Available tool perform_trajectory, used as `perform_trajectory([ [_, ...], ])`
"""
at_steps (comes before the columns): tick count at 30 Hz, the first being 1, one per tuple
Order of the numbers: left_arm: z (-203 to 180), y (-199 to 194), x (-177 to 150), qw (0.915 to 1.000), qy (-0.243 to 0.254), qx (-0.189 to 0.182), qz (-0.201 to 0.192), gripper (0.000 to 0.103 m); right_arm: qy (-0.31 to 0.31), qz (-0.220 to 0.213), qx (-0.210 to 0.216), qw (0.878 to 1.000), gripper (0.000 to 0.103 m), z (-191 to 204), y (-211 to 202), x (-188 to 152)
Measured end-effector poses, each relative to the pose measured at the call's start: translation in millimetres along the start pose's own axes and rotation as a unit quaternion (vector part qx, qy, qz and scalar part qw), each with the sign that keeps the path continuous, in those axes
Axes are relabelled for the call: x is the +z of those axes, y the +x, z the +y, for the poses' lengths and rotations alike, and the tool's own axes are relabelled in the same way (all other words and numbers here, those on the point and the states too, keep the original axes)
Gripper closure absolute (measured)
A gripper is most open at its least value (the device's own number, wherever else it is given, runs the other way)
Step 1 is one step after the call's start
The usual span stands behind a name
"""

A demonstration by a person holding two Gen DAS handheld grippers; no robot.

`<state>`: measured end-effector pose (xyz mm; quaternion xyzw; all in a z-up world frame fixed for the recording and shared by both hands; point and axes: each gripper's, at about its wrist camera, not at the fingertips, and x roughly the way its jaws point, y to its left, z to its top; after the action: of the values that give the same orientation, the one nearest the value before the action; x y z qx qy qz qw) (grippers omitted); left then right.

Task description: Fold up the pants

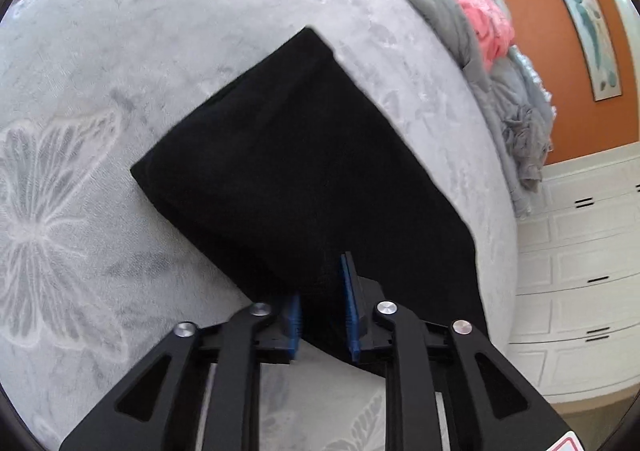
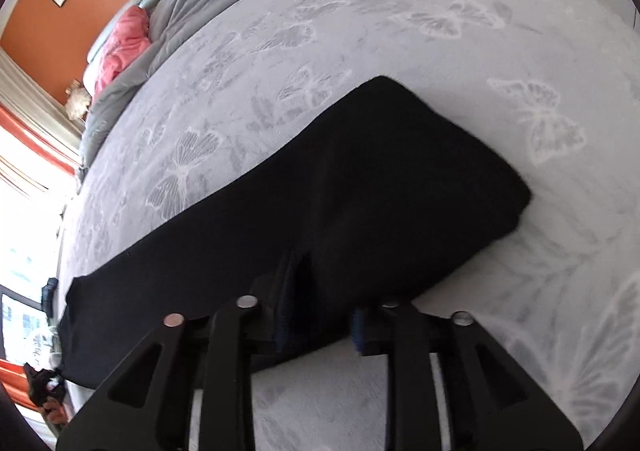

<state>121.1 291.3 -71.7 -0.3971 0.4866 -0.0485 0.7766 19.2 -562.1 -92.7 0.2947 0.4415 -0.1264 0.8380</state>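
Observation:
Black pants [image 1: 288, 155] lie folded into a thick rectangle on a pale grey bedspread with butterfly patterns [image 1: 100, 99]. My left gripper [image 1: 320, 283] is at the pants' near edge. Its blue pads [image 1: 351, 307] stand apart, with black cloth showing in the gap and nothing pinched. In the right wrist view the pants [image 2: 360, 179] stretch from lower left to a folded corner at the right. My right gripper [image 2: 322, 291] is over their near edge, fingers apart, with cloth lying loose between them. Its left finger is hard to make out against the dark cloth.
Rumpled grey and pink bedding [image 1: 480, 23] is piled along the far side of the bed [image 2: 440, 31]. A white chest of drawers [image 1: 580, 251] stands beside the bed under an orange wall. A bright window [image 2: 24, 211] is at the left.

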Motion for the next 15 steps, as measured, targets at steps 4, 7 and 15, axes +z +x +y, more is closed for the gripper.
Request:
perform_trajectory([
  [4,11.3,-38.5,-7.3,0.9961,-0.023,-0.009,-0.085,0.009,-0.031,-0.025,-0.013,0.999,0.022,21.7,-39.1,-22.0],
  [7,25.7,-15.2,-4.3,0.9963,-0.074,-0.025,-0.034,0.009,-0.006,0.006,0.019,1.0,0.018,23.1,-37.3,-36.7],
  [15,20.3,31.8,4.4,0.9938,-0.109,-0.004,-0.018,0.006,0.081,-0.002,0.034,0.996,0.015,13.7,9.8,-23.3],
])
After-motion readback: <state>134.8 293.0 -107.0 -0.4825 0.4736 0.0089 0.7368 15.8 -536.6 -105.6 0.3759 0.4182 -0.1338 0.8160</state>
